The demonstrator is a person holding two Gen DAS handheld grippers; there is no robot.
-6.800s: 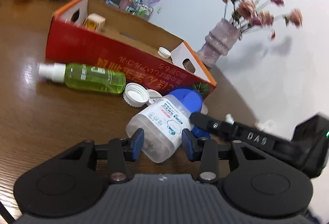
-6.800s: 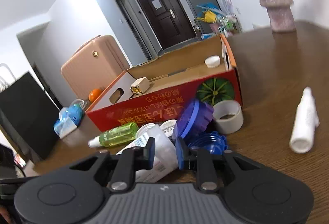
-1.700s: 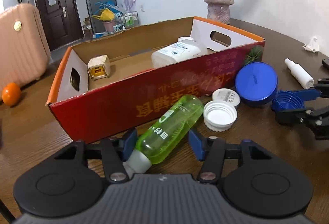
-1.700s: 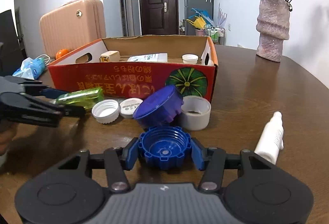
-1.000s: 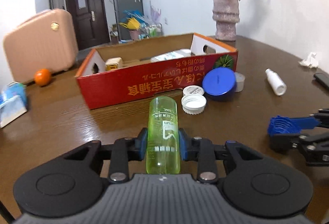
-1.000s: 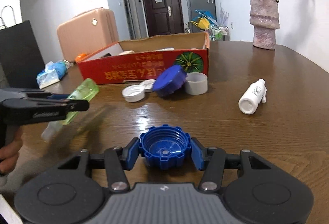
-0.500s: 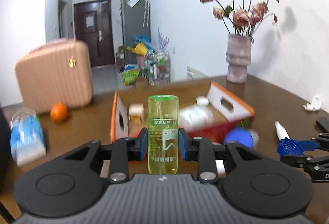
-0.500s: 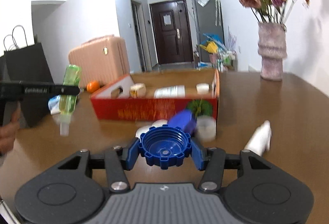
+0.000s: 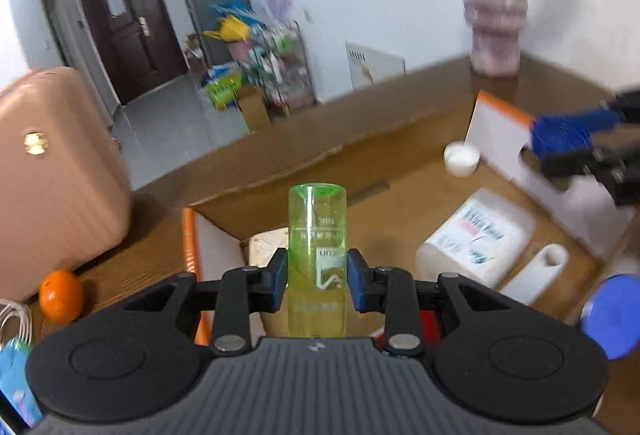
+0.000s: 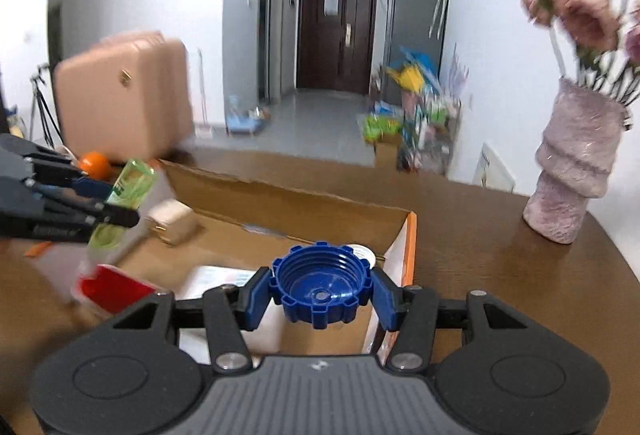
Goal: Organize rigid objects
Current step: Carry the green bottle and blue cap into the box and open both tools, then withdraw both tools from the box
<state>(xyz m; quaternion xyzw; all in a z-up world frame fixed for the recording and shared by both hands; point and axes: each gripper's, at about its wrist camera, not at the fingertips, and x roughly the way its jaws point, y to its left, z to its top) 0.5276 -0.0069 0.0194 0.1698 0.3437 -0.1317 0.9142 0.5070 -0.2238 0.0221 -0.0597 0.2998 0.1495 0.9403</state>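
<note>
Wooden table (image 10: 520, 299): green bottle (image 9: 317, 259) label blurred, unreadable in left claw (image 9: 317, 281).

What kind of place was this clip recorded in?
Most likely a lived-in home, a dining or living area by the entrance: a wooden table with a vase of flowers, a pink suitcase, and a dark front door down the hallway.
</note>
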